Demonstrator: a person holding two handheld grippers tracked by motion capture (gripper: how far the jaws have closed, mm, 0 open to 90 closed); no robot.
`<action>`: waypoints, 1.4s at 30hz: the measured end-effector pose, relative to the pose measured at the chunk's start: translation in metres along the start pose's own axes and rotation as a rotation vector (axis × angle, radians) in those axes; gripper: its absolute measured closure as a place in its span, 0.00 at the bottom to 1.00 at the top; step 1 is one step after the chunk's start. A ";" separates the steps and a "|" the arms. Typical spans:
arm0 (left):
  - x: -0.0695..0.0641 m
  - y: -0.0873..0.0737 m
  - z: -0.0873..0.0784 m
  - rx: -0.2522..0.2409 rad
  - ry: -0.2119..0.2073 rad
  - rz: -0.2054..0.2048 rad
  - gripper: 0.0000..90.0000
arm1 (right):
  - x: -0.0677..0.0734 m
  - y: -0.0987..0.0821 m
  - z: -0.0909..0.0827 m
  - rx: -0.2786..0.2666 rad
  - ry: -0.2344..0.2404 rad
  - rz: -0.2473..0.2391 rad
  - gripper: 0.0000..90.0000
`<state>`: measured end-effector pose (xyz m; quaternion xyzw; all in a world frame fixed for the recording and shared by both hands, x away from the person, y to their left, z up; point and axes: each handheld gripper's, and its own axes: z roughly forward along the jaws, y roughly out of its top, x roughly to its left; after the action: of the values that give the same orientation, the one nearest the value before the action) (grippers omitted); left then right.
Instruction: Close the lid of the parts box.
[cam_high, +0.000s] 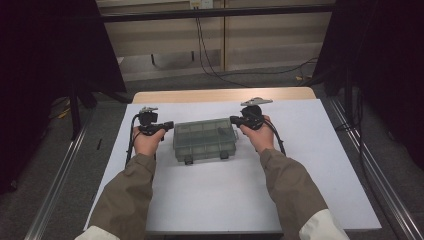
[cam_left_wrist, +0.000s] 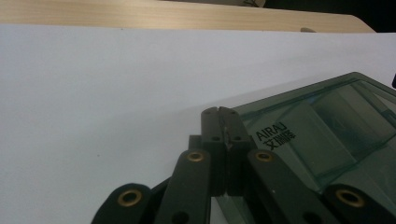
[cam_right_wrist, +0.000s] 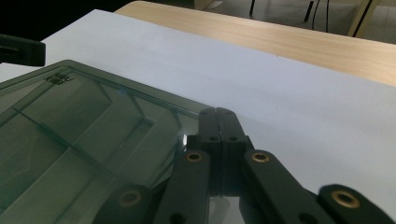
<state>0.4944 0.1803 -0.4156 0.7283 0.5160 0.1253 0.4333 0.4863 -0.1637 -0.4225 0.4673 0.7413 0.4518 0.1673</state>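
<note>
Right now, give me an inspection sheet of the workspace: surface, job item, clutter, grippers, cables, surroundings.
Surface: white sheet over a wooden table.
Job's things: green translucent compartment box, lid closed, two latches facing the person.
Clutter: nothing seen.
Grippers: left gripper and right gripper both shut, one at each end of the box, holding nothing.
Cables: one trails from each gripper; more lie on the floor behind.
Surroundings: dark curtains at both sides.

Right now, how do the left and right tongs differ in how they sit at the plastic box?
The left tongs meet the box at its left end, the right tongs at its right end. The right one carries a grey plate on top and sits slightly farther back. Both are shut, tips over a far corner of the lid.
</note>
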 end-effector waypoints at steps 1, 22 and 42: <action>0.000 0.000 -0.001 0.003 0.000 0.004 1.00 | 0.001 0.000 -0.001 0.003 0.003 -0.002 1.00; -0.012 -0.002 -0.020 0.000 -0.063 0.058 1.00 | 0.012 -0.002 -0.022 0.007 0.082 -0.026 1.00; -0.022 -0.012 -0.031 0.024 -0.127 0.108 1.00 | 0.027 -0.012 -0.038 0.041 0.125 -0.108 1.00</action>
<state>0.4575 0.1775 -0.4008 0.7666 0.4490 0.0957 0.4490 0.4404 -0.1626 -0.4075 0.4009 0.7834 0.4553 0.1351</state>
